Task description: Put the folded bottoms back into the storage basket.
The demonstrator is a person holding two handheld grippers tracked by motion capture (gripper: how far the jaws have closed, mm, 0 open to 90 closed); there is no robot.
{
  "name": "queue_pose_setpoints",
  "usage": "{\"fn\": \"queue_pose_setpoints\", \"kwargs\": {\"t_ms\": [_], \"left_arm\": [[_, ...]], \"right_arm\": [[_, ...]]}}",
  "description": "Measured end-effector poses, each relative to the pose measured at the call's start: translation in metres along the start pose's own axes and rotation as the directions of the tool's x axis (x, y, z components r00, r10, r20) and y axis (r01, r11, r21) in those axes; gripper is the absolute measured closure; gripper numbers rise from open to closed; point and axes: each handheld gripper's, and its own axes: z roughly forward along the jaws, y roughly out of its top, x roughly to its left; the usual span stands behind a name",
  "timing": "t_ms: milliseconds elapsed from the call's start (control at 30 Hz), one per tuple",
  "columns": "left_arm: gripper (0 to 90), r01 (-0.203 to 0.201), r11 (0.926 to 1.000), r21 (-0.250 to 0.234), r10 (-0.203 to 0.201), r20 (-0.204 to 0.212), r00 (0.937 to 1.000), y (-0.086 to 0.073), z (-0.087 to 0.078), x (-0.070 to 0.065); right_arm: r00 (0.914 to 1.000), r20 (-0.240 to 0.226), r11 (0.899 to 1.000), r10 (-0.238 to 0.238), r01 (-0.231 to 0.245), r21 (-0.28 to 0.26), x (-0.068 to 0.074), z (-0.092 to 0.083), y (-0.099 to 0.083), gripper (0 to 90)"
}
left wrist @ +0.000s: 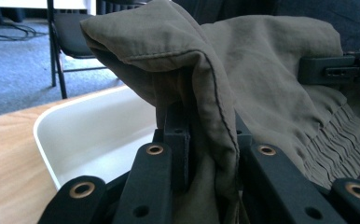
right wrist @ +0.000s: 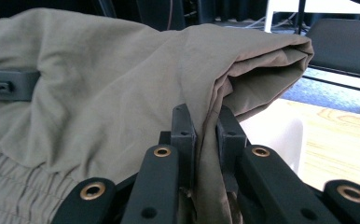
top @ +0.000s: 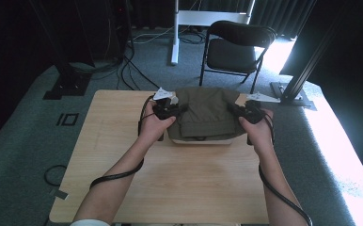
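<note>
Wooden table [top: 123, 155], white bin [top: 201, 140] half-hidden under olive garment [top: 207, 110], both claws clamped on it.

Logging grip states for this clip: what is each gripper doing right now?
Left gripper: closed, pinching the olive garment.
Right gripper: closed, pinching the same garment's other side.

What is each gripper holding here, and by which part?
Both hold the folded olive garment over the white tray. The left gripper is shut on its left side edge, the right gripper on its right side edge.
</note>
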Motion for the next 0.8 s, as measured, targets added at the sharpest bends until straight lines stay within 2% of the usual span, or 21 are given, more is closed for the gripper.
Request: {"fn": "queue_pose_setpoints", "kwargs": {"t_ms": [133, 267, 500, 567, 600, 667, 733, 800], "left_arm": [[79.1, 0.020, 0.9998, -0.001, -0.020, -0.014, 0.9997, 0.002, 0.011, 0.008], [79.1, 0.022, 0.9997, 0.003, -0.022, -0.024, 0.9995, 0.002, 0.023, 0.013], [79.2, 0.041, 0.9990, 0.016, -0.040, -0.055, 0.9977, -0.003, 0.044, 0.027], [79.2, 0.041, 0.9990, 0.016, -0.040, -0.055, 0.9977, -0.003, 0.044, 0.027], [79.2, 0.053, 0.9981, 0.033, -0.050, -0.067, 0.9965, -0.006, 0.053, 0.032], [79.2, 0.070, 0.9966, 0.044, -0.066, -0.074, 0.9951, -0.007, 0.058, 0.036], [79.2, 0.078, 0.9945, 0.070, -0.072, -0.087, 0.9936, -0.009, 0.064, 0.038], [79.2, 0.079, 0.9941, 0.075, -0.071, -0.094, 0.9930, -0.011, 0.067, 0.040]], "right_arm": [[0.9999, 0.008, 1.000, 0.014, -0.014, 0.014, -0.005, 0.010, 0.003, 81.3], [0.9991, 0.032, 0.999, 0.027, -0.028, 0.030, -0.012, 0.022, 0.005, 81.3], [0.9971, 0.051, 0.997, 0.057, -0.060, 0.056, -0.025, 0.044, -0.001, 81.3], [0.9968, 0.054, 0.996, 0.058, -0.061, 0.059, -0.026, 0.047, -0.002, 81.3], [0.9962, 0.062, 0.995, 0.062, -0.066, 0.070, -0.028, 0.055, -0.005, 81.3], [0.9957, 0.071, 0.995, 0.060, -0.066, 0.079, -0.030, 0.062, -0.008, 81.2], [0.9949, 0.080, 0.994, 0.062, -0.069, 0.087, -0.032, 0.068, -0.012, 81.2], [0.9949, 0.083, 0.993, 0.058, -0.066, 0.100, -0.033, 0.071, -0.013, 81.2]]}}
